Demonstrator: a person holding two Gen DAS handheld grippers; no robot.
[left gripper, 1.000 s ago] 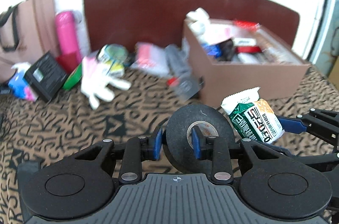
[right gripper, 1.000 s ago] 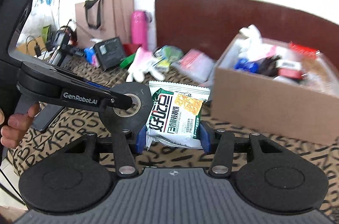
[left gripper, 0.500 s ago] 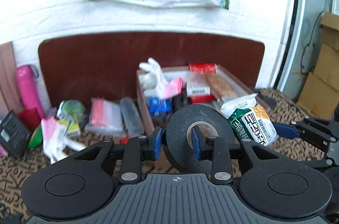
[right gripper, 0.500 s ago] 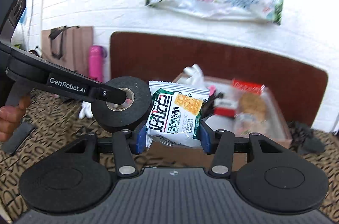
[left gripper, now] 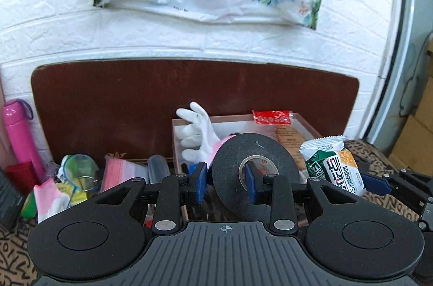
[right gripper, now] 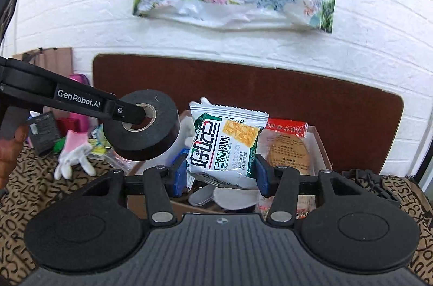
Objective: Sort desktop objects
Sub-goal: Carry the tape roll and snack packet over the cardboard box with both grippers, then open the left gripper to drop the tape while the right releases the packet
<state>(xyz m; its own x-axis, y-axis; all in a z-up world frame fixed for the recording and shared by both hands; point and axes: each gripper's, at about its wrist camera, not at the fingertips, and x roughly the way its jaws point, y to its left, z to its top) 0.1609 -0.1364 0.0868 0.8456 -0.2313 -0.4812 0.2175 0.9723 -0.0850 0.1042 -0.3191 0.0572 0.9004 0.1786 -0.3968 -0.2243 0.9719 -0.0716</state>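
Both wrist views look forward from close above the cardboard box toward the white brick wall.

Tape roll left of snack packet — above box.

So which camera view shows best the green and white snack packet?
The right wrist view: the snack packet faces the camera whole, held between the right tongs, its print readable. In the left wrist view the packet sits at the right side, turned at an angle.
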